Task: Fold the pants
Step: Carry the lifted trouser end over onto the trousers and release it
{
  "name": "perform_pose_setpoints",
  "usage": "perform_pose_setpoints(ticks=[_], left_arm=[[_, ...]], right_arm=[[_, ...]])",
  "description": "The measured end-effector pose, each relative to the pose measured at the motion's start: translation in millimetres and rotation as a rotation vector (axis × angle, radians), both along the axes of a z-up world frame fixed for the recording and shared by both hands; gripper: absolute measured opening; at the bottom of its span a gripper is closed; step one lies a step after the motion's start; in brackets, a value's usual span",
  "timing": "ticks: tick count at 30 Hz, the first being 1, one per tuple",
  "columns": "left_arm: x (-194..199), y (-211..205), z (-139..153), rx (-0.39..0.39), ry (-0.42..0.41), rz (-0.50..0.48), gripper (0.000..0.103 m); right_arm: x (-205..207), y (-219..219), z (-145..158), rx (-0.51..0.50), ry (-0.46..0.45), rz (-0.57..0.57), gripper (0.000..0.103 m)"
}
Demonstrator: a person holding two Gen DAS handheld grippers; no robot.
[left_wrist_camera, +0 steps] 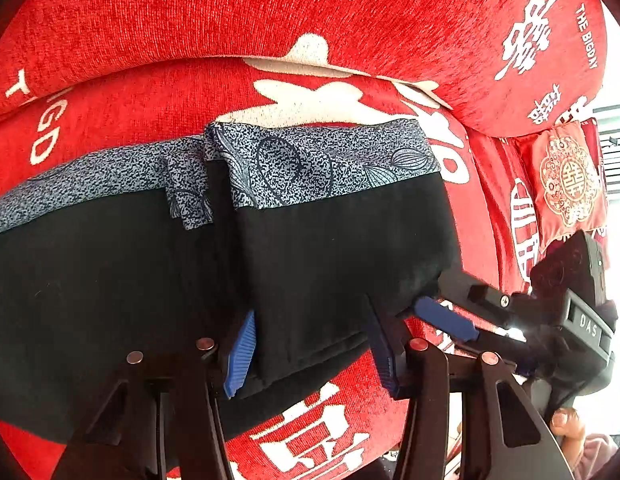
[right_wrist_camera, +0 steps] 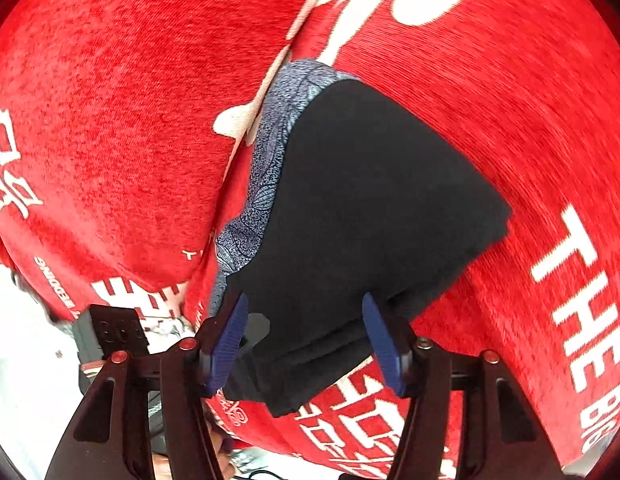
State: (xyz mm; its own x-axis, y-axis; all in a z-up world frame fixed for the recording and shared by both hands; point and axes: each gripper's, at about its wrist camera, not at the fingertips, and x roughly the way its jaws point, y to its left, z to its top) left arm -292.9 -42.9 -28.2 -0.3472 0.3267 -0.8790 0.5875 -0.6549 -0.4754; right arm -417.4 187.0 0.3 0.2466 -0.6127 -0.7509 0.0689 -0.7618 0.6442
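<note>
Both grippers (left_wrist_camera: 314,344) (right_wrist_camera: 306,344), jaws spread.

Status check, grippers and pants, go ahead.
Left gripper and right gripper open, straddling pants edge. Pants folded on red sofa cover. Nothing blocking.

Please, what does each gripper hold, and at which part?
Both are open, gripping nothing. The left gripper and right gripper each straddle the near black edge of the folded pants.

A red sofa cover (left_wrist_camera: 158,96) with white characters and lettering drapes the seat and backrest. A red embroidered cushion (left_wrist_camera: 566,176) with a gold medallion leans at the far end, beside what may be a window blind (left_wrist_camera: 614,140).
</note>
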Motion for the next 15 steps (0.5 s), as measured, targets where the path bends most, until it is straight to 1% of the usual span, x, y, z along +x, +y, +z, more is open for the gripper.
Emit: perform_pose_setpoints(ticks=[2, 4, 7, 8, 9, 10, 11, 12, 14, 15], left_arm=[[2.4, 0.6, 3.9, -0.004, 0.012, 0.003, 0.053], [4.1, 0.6, 4.5, -0.001, 0.016, 0.005, 0.053], [3.1, -0.2, -2.0, 0.009, 0.0, 0.013, 0.053], [2.0, 0.0, -3.2, 0.004, 0.0, 0.013, 0.052], [-0.2, 0.8, -3.9, -0.009, -0.001, 0.011, 0.04], [-2.4, 2.0, -4.3, -0.027, -0.012, 0.004, 0.018], [-3.8, 2.9, -5.0, -0.045, -0.039, -0.006, 0.011], [-3.3, 2.7, -4.3, -0.052, -0.049, -0.001, 0.01], [3.1, 3.0, 4.2, -0.069, -0.045, 0.005, 0.01], [8.1, 3.6, 9.6, -0.087, -0.044, 0.0, 0.01]], right_arm=[[4.0, -0.5, 0.4, 0.016, -0.004, -0.013, 0.061], [6.2, 2.4, 2.9, 0.012, 0.016, -0.015, 0.061], [-1.6, 3.9, -8.8, 0.021, 0.01, -0.037, 0.061], [-4.6, 0.9, -13.5, 0.022, 0.003, -0.048, 0.06], [-6.8, 0.6, -18.0, 0.027, -0.005, -0.058, 0.057], [-7.8, 0.4, -20.7, 0.038, -0.008, -0.063, 0.043], [-9.4, 0.6, -24.2, 0.064, -0.012, -0.063, 0.019], [-10.8, 0.4, -26.3, 0.074, -0.021, -0.063, 0.015], [-12.6, 0.1, -23.3, 0.052, -0.041, -0.061, 0.012], [-12.3, -3.5, -15.5, 0.042, -0.02, -0.027, 0.011]])
